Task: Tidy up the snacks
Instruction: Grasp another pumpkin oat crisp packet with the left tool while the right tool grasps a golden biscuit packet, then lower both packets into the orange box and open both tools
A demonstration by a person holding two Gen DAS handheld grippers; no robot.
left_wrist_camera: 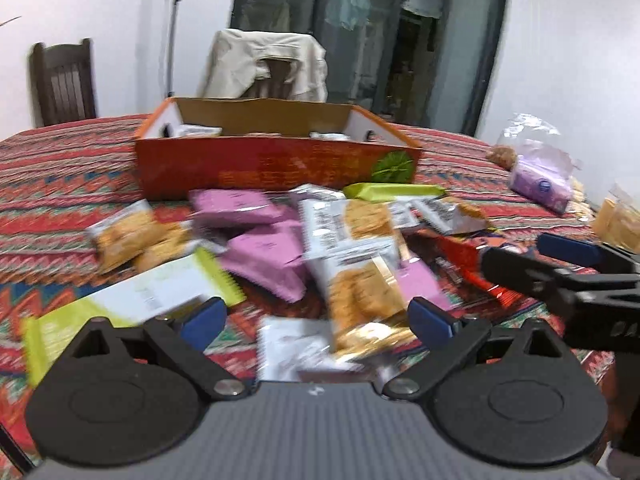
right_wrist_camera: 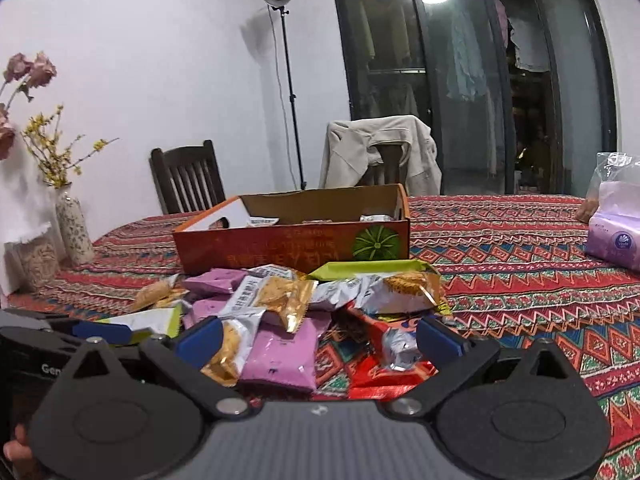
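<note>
Snack sorting barely begun.
A few packets lie in the box (right_wrist_camera: 292, 246); the snack pile (right_wrist_camera: 304, 304) covers the tabletop (right_wrist_camera: 520, 264). Left hand-held gripper (left_wrist_camera: 316, 318) and right hand-held gripper (right_wrist_camera: 318, 338) gape wide, holding nothing.

A cardboard box (right_wrist_camera: 292, 246) is set on the bench (right_wrist_camera: 520, 264), with a few packets lying inside it. Directly before the box a pile of snack packets (right_wrist_camera: 280, 312) is heaped — some overlapping, some spread to the left. A tissue pack (right_wrist_camera: 616, 236) lies well to the right. Vases (right_wrist_camera: 72, 228) stand at the bench's left edge, and two chairs (right_wrist_camera: 186, 178) are placed behind it.
</note>
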